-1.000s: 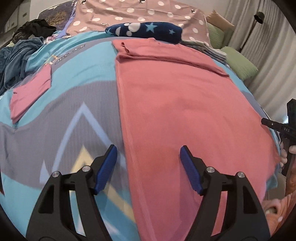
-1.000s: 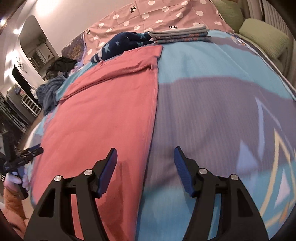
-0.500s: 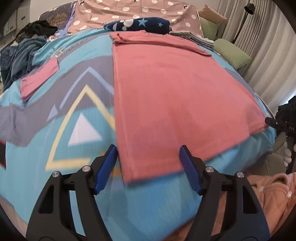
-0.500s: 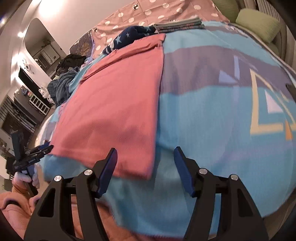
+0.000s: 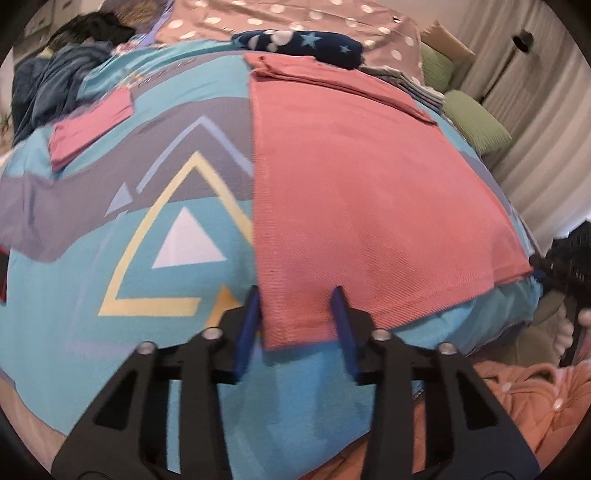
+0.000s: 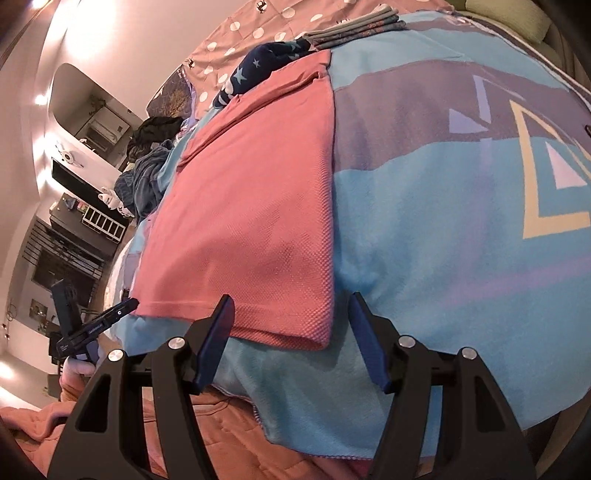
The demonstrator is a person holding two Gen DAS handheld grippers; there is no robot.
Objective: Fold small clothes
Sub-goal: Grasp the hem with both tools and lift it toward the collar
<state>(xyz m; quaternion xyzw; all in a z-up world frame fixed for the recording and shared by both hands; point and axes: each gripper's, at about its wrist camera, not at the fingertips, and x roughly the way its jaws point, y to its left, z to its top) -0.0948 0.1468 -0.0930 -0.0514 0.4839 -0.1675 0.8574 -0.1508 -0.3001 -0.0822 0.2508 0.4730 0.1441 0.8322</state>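
The right tongs [image 6: 288,314] hang over the near edge of a bed covered by a light blue blanket [image 6: 424,240] with grey bands and a yellow triangle. Their blue-padded fingers [image 6: 364,336] stand apart on either side of the near right corner of a pink garment [image 6: 251,184], which lies flat on the blanket; whether the pads touch the cloth cannot be told. At the far end sit a navy cloth with stars [image 6: 266,62] and a small stack of folded clothes [image 6: 354,29]. At lower left a hand [image 6: 75,369] holds the left tongs [image 6: 127,304] by the garment's other near corner.
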